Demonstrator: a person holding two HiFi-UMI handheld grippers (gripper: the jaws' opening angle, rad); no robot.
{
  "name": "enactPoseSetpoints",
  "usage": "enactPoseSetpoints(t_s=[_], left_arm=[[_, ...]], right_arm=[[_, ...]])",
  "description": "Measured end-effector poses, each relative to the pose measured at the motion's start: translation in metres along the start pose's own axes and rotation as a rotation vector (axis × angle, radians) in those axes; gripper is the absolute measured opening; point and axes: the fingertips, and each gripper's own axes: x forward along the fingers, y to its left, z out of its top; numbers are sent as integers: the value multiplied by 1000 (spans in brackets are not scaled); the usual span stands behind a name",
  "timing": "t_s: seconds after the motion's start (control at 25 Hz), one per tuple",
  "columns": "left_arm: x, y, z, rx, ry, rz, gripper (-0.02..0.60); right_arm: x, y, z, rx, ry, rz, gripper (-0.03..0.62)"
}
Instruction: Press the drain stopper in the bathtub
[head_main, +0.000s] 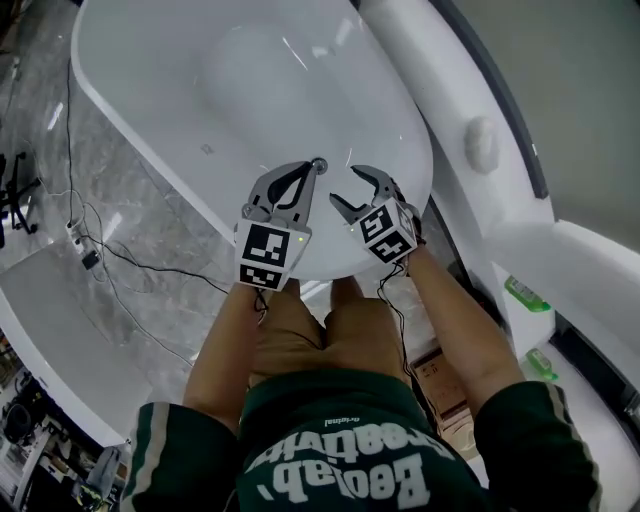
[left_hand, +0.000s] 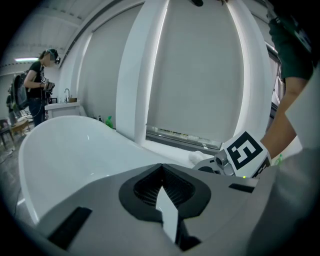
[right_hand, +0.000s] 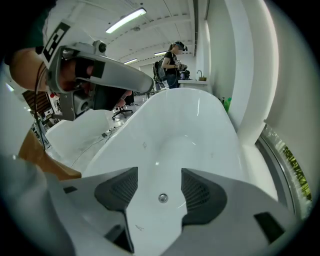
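Observation:
The white bathtub (head_main: 180, 70) lies below me, and its small round metal drain stopper (head_main: 319, 162) sits on the tub floor near the close end. My left gripper (head_main: 308, 170) is shut and empty, and its tip lies just left of the stopper in the head view. My right gripper (head_main: 344, 187) is open beside it, to the right. In the right gripper view the drain stopper (right_hand: 163, 198) shows on the tub floor between the pads of my right gripper (right_hand: 159, 192), well below them. There the left gripper (right_hand: 100, 62) hangs high at the upper left, apart from the stopper.
A white round knob (head_main: 481, 143) sits on the ledge to the tub's right. Green bottles (head_main: 527, 293) stand further right. Cables (head_main: 100, 250) trail over the marble floor on the left. A person (right_hand: 172, 60) stands beyond the tub's far end. A cardboard box (head_main: 440, 380) is by my right arm.

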Motion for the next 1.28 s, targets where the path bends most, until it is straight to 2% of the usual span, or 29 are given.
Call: enactPoseSetpoints(t_s=[0.36, 0.56, 0.68, 0.96, 1.12, 1.28], left_arm=[[-39, -35, 43, 64, -20, 2, 9], [-68, -49, 77, 42, -62, 1, 9], [-84, -63, 95, 76, -84, -7, 9], [-117, -80, 117, 88, -124, 23, 9], [-135, -93, 130, 147, -125, 22, 9], [-155, -98, 150, 160, -158, 29, 9]], right_arm=[[-91, 17, 49, -21, -186, -29, 275], [-131, 27, 71, -3, -235, -20, 275], [-155, 34, 84, -23, -271, -21, 275], [-196, 47, 105, -49, -361, -28, 275], [-223, 55, 120, -48, -439, -26, 273], [-254, 62, 141, -17, -526, -2, 273]])
